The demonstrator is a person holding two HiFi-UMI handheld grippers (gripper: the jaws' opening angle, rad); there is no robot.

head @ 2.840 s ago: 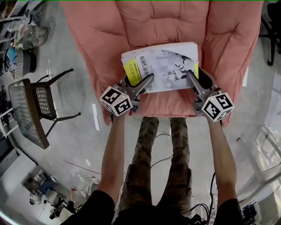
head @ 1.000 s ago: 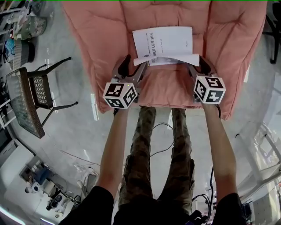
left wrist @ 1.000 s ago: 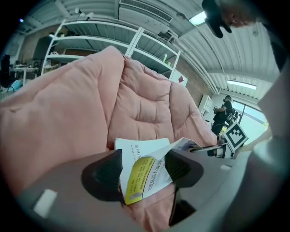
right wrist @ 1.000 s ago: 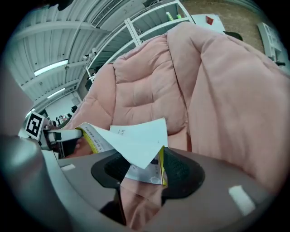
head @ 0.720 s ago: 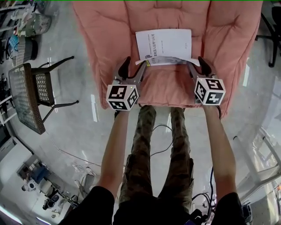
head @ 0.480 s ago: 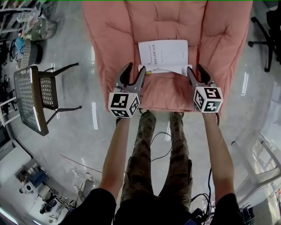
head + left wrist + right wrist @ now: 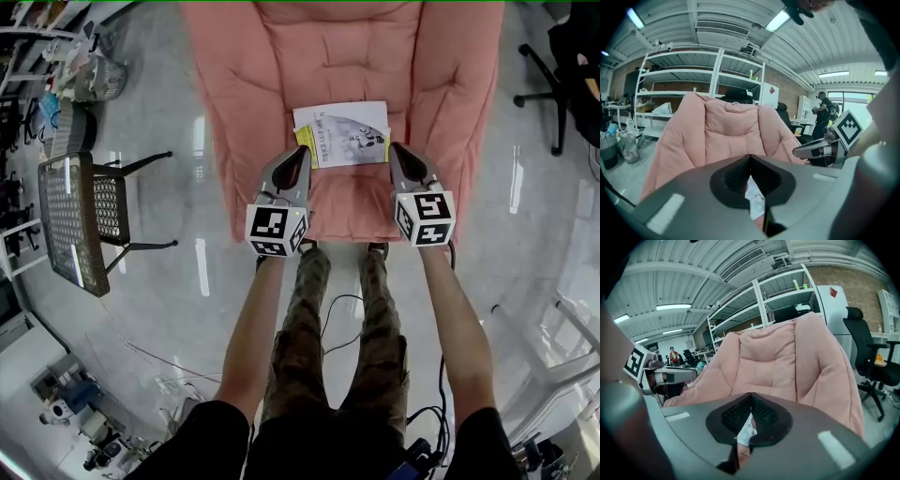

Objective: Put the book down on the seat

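both grippers have risen off the cushion since a second ago, and the book's cover, open then, now lies shut. the book (image 7: 342, 136) rests flat on the seat (image 7: 352, 197) of a padded pink armchair (image 7: 248, 84), cover up, with a yellow band along its left edge, close to the back cushion. the left gripper (image 7: 300, 153) hangs over the book's near left corner and the right gripper (image 7: 395, 150) beside its near right corner, both clear of it. each gripper's jaws have just been closing and now stand pressed together with nothing between them. in both gripper views the ribbed pads meet at the tips, and in the left gripper view a sliver of the book (image 7: 754, 202) shows farther off on the cushion below. the person's legs (image 7: 309, 328) stand at the seat's front edge. a wire mesh chair (image 7: 66, 220) sits on the glossy floor to the left, and a black office chair (image 7: 562, 56) at the far right.
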